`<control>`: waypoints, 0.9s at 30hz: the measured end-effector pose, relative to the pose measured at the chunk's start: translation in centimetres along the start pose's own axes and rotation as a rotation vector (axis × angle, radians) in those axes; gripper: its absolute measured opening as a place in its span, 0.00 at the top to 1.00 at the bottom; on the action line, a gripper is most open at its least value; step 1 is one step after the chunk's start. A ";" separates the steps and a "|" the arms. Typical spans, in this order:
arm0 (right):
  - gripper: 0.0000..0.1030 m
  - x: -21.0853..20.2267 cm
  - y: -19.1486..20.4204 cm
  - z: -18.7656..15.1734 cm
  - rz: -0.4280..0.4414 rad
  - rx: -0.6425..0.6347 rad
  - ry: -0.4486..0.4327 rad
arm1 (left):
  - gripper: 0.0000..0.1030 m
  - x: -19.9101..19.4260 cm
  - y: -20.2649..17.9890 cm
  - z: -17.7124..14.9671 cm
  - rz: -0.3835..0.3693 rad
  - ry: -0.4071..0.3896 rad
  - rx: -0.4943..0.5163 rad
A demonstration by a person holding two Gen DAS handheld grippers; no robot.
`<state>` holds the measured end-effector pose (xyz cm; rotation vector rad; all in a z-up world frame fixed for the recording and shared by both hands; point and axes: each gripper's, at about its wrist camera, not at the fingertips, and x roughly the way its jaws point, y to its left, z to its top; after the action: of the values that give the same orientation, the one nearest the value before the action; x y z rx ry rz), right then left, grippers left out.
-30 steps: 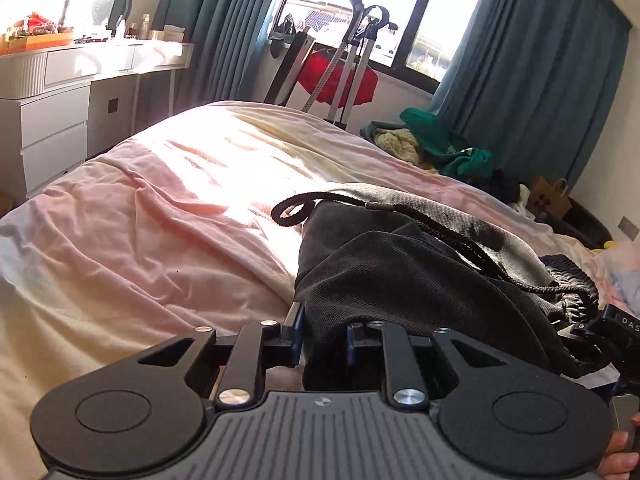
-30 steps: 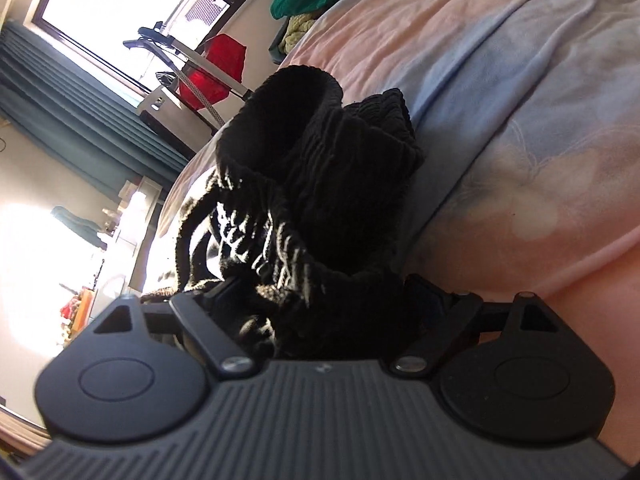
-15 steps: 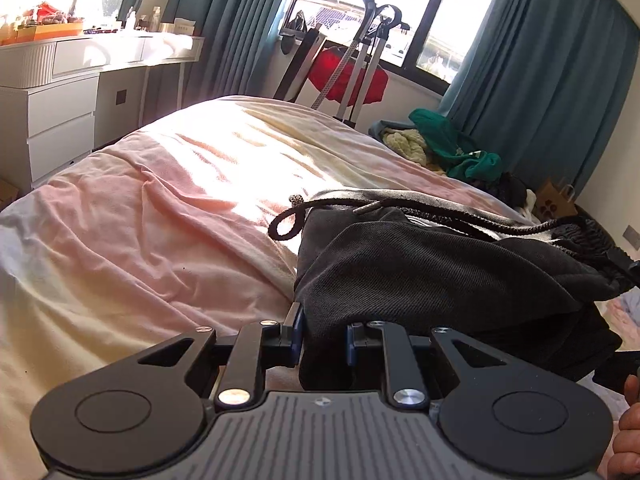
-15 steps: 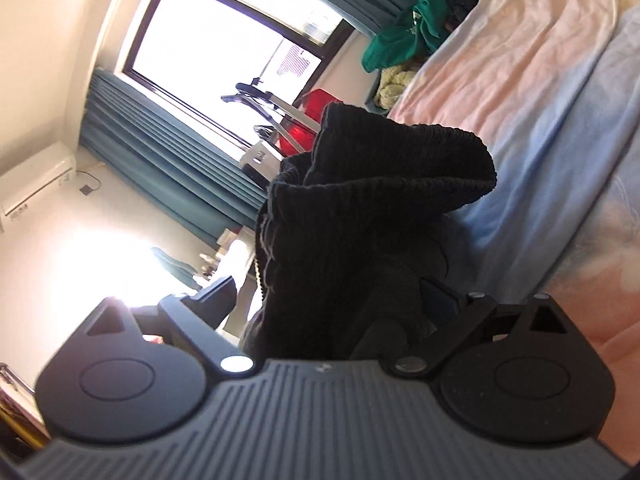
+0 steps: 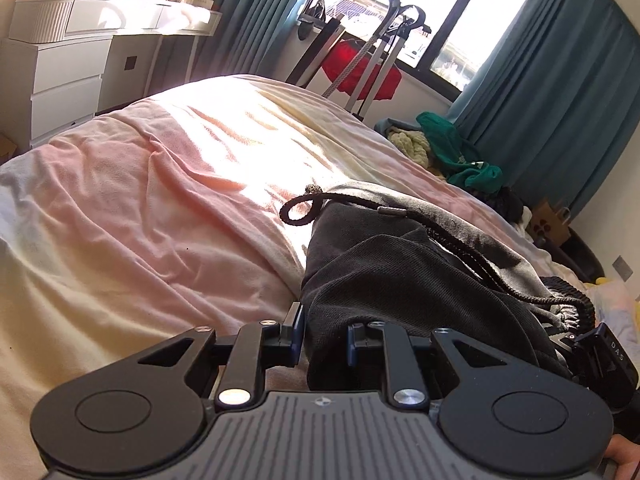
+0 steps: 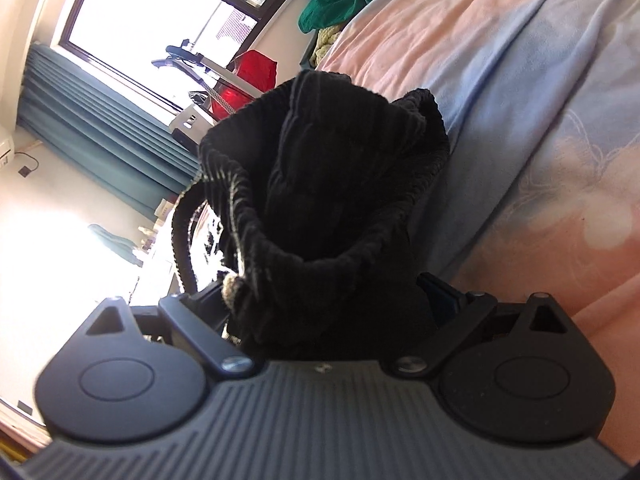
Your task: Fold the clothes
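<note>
Bed (image 5: 160,208) — right gripper (image 5: 608,360) reads "DAS".

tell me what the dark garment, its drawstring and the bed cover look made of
Dark garment: charcoal woven cotton, likely; matte, fine twill-like grain. Its waistband: ribbed elastic knit. Drawstring: braided cord with a metal-looking tip. Bed cover: soft, wrinkled pink cotton, probably.
</note>
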<state>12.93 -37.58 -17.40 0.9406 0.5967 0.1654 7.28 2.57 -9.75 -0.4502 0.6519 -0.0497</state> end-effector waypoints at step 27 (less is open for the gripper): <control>0.38 -0.9 1.8 -0.3 -0.067 -0.080 -0.016 | 0.36 -3.9 1.1 2.2 -0.162 0.011 -0.087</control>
<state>12.27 -36.68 -15.76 0.8428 0.6022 0.1206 5.41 5.12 -6.47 -0.5863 0.6294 -0.1783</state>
